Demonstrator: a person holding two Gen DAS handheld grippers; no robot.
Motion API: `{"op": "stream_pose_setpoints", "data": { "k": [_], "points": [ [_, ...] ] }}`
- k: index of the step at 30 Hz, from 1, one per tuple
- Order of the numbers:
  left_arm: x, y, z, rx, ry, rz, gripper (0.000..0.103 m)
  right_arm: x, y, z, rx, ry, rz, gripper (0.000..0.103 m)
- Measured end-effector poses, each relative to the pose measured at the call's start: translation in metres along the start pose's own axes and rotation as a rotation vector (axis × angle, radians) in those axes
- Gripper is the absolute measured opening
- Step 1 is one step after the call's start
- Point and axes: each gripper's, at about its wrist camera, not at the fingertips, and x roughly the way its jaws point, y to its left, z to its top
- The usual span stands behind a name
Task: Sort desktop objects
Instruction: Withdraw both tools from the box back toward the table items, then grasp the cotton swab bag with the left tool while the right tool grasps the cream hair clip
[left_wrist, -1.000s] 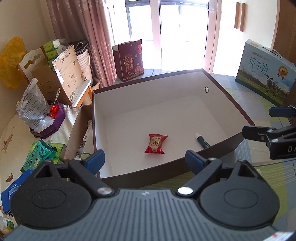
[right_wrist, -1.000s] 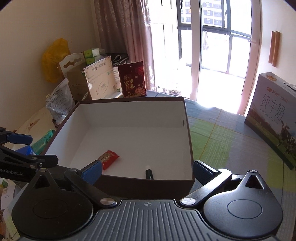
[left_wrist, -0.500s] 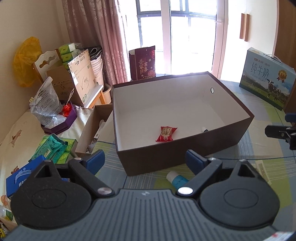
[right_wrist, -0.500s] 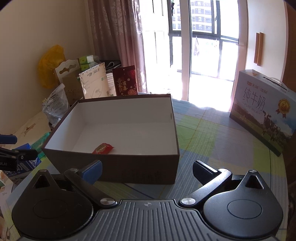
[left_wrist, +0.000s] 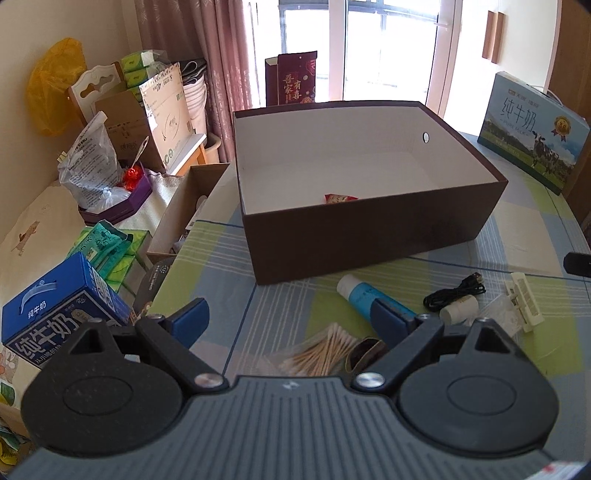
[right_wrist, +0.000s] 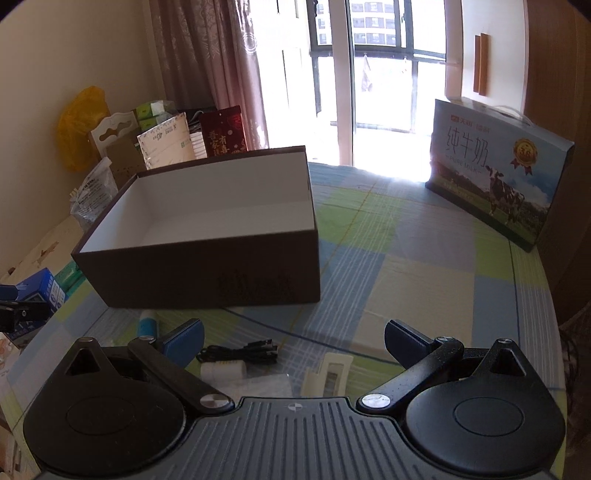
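My left gripper (left_wrist: 288, 317) and right gripper (right_wrist: 293, 341) hang apart, empty; one candy (left_wrist: 340, 198) boxed, tube (left_wrist: 360, 295), cable (left_wrist: 454, 293), swabs (left_wrist: 325, 349) waiting at twelve o'clock.

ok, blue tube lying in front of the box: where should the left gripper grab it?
Probably mid-body of the blue tube, from above. It lies flat on the tablecloth, white cap toward the brown box, so the open left gripper should close across its narrow width; its far end is hidden behind a finger.

bare tablecloth (right_wrist: 424, 280) right of brown box (right_wrist: 207, 273), clutter (left_wrist: 369, 332) seemingly crowding its front
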Motion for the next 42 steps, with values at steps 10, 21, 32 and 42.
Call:
{"op": "stream_pose_setpoints", "data": {
  "k": [10, 21, 32, 42],
  "points": [
    [0.012, -0.008, -0.021, 0.105, 0.020, -0.062, 0.091, 0.007, -0.016, -0.035, 0.087, 0.111, -0.008, 0.101],
    [0.045, -0.015, -0.043, 0.311, 0.065, -0.111, 0.081, 0.015, -0.034, -0.053, 0.119, 0.161, -0.078, 0.101],
    [0.094, -0.019, -0.049, 0.527, 0.143, -0.193, 0.071, 0.023, -0.048, -0.064, 0.174, 0.199, -0.118, 0.101],
    [0.115, -0.002, -0.049, 0.392, 0.178, -0.254, 0.037, 0.023, -0.048, -0.064, 0.179, 0.175, -0.099, 0.101]
  ]
}}
